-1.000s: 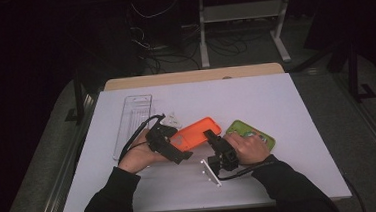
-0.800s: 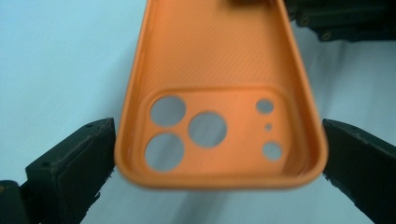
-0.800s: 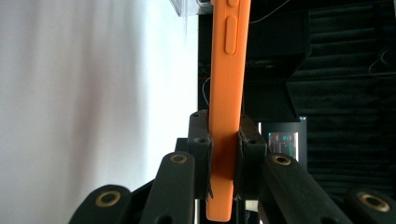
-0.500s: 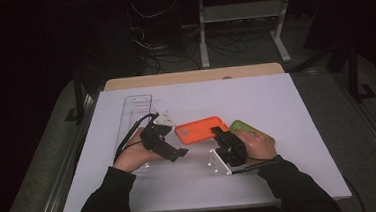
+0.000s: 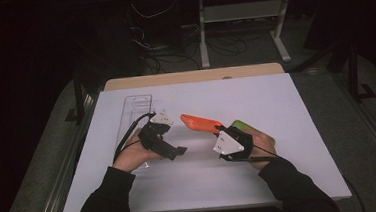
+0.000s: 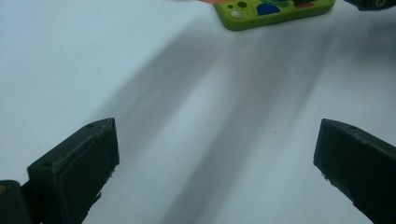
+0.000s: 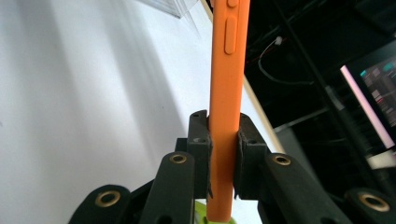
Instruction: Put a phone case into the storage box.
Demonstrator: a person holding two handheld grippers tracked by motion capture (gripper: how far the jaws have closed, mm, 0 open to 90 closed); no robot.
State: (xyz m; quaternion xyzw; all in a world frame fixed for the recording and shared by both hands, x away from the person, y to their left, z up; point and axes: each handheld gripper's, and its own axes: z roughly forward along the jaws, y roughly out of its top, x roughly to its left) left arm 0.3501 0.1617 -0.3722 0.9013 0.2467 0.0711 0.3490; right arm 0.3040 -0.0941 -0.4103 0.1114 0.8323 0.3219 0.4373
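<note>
Lifted off the white counter (image 5: 276, 110) since a second ago, the flat orange silicone phone case (image 5: 200, 122) sits clamped edge-on in the right tool (image 5: 221, 131). Just behind that tool lies a lime-green phone case (image 5: 247, 128). Beside it, the left tool (image 5: 179, 151) gapes wide, holding nothing.

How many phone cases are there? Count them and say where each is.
2. The orange case is clamped edge-on in the right gripper, lifted above the table. The green case lies flat on the table, partly behind the right hand.
</note>
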